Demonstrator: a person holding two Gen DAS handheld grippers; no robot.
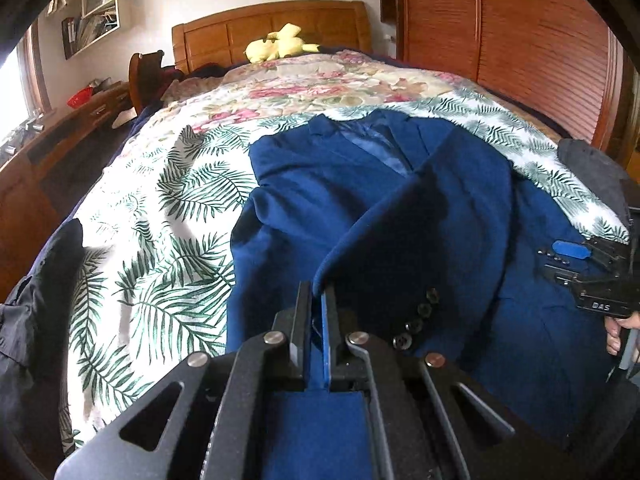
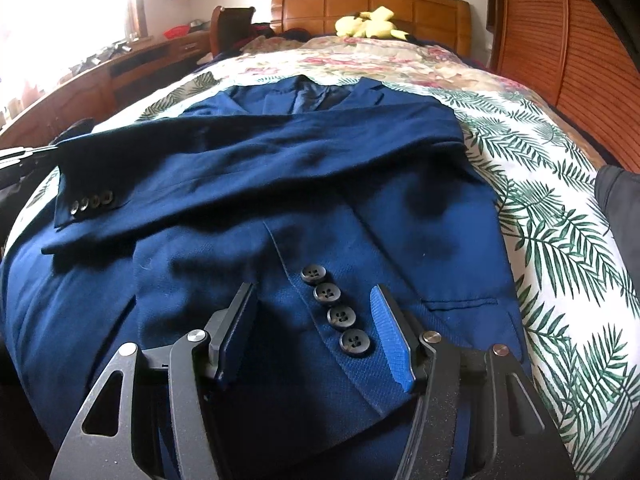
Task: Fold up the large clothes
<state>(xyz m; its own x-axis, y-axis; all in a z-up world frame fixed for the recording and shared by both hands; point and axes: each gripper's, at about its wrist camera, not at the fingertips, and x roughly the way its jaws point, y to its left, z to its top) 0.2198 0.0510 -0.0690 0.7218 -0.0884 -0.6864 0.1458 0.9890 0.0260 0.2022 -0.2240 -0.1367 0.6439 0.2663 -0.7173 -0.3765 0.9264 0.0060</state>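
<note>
In the left wrist view, the left gripper (image 1: 316, 312) has its fingers pressed together on the cuff end of a sleeve (image 1: 424, 236) of the blue jacket (image 1: 320, 168), which lies front up on the bed (image 1: 168, 184) with its collar toward the wooden headboard (image 1: 272, 28). The pinched sleeve is raised off the jacket body and runs up toward the shoulder, its cuff buttons (image 1: 416, 318) just right of the fingers. Near the bed's right edge the right gripper (image 1: 568, 258) sits over the jacket. A yellow plush toy (image 1: 280, 46) lies at the head of the bed. In the right wrist view, the right gripper (image 2: 316, 320) has its fingers apart, one on each side of the other sleeve's cuff (image 2: 280, 320) and its four buttons (image 2: 336, 306) without pressing it; this cuff lies flat on the jacket (image 2: 240, 184) near the bed's foot edge. The raised sleeve (image 2: 256, 140) crosses the chest toward the bed's left edge.
</note>
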